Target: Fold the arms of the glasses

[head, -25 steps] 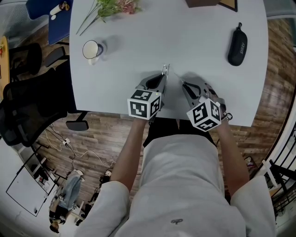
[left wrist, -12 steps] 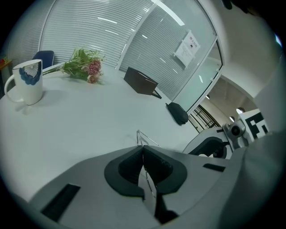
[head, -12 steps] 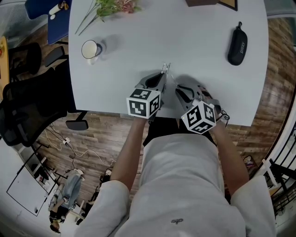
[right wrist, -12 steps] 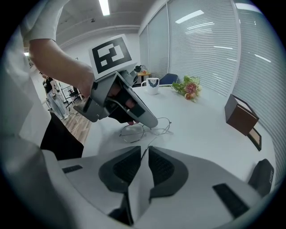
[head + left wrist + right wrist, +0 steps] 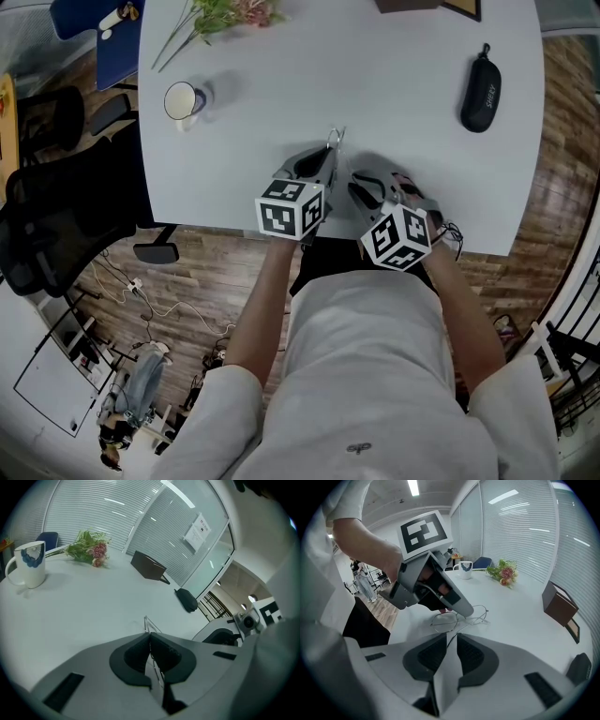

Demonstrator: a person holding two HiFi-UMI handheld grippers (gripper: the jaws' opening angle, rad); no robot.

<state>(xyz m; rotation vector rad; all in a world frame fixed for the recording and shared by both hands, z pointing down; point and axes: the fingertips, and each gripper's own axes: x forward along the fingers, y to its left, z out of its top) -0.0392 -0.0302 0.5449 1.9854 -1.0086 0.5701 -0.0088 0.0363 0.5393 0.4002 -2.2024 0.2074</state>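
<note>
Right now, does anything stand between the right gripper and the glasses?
Nothing visible does. The jaws of the right gripper have just been opening, with one thin arm of the glasses running into the gap between them. The left gripper is shut on the frame beyond.

Mug [image 5: 184, 100]; flowers [image 5: 228, 13]; black case [image 5: 481, 91]

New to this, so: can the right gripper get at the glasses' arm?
Likely yes: on the right gripper the jaws have just been opening, the arm runs between them, and the left gripper holds the glasses steady.
</note>
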